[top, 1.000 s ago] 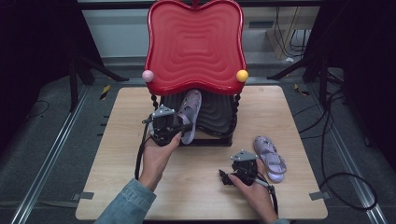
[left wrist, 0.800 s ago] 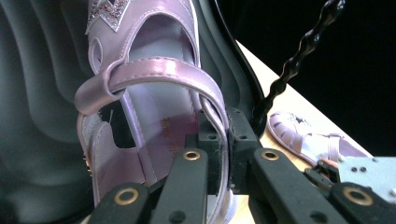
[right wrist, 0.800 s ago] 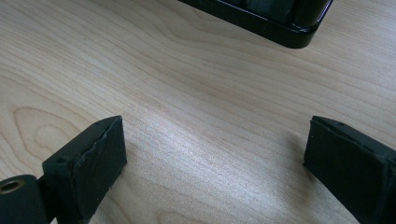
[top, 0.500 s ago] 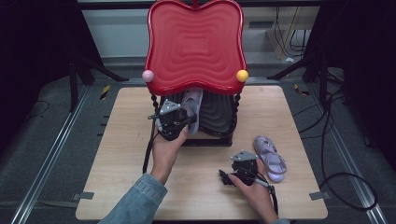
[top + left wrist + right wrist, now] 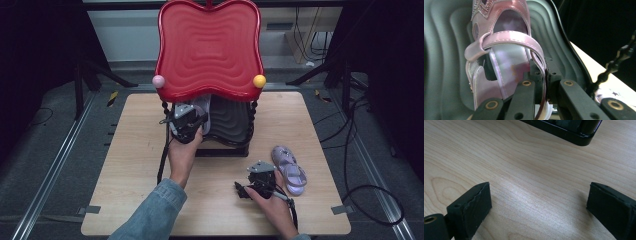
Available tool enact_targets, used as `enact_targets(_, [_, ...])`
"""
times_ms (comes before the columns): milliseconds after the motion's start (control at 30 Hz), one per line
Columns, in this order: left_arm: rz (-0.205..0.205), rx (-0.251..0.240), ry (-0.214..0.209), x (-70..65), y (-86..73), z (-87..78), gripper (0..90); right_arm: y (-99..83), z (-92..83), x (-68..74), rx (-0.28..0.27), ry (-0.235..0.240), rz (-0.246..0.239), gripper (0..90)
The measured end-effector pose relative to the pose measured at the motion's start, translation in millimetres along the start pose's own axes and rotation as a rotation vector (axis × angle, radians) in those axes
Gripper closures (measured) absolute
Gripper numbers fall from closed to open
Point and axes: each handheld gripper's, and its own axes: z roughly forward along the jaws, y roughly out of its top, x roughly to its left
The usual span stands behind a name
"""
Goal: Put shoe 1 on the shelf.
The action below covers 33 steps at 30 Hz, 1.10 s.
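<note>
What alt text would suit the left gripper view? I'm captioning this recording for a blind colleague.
Seen close up, two black jaws are shut on the side strap of a shiny pink sandal, which lies against the ridged grey surface of a tray. To the right, past the tray's dark rim, a strip of pale wooden table shows.

Recording lab or studio.
You stand at a wooden worktop [image 5: 130, 200] amid black stands [image 5: 80, 85], floor rails [image 5: 45, 200] and cables [image 5: 370, 195].

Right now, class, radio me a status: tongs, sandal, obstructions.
Left tongs shut on sandal rim, over black tray. Right tongs open, resting on table. Red upper tray overhangs.
</note>
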Motion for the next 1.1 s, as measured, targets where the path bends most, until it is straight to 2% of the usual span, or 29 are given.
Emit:
enact_targets(233, [0.015, 0.008, 0.041, 6.0, -4.8, 8.2, 86.4, -0.1, 0.2, 0.0, -0.002, 0.000, 0.000, 5.9])
enact_targets(300, [0.008, 0.010, 0.043, 8.1, -6.6, 9.9, 86.3, 0.0, 0.0, 0.0, 0.000, 0.000, 0.000, 5.9])
enact_targets(633, [0.017, 0.017, 0.084, 11.6, -10.2, 10.9, 86.3, 0.0, 0.0, 0.0, 0.000, 0.000, 0.000, 5.9])
enact_targets(867, [0.018, 0.021, 0.087, 11.4, -12.0, 14.5, 86.3, 0.0, 0.0, 0.2, 0.000, 0.001, 0.003, 5.9])
enact_targets(1100, [-0.001, 0.028, 0.076, 10.6, -13.0, 19.4, 86.4, -0.1, 0.1, 0.2, -0.001, 0.001, 0.003, 5.9])
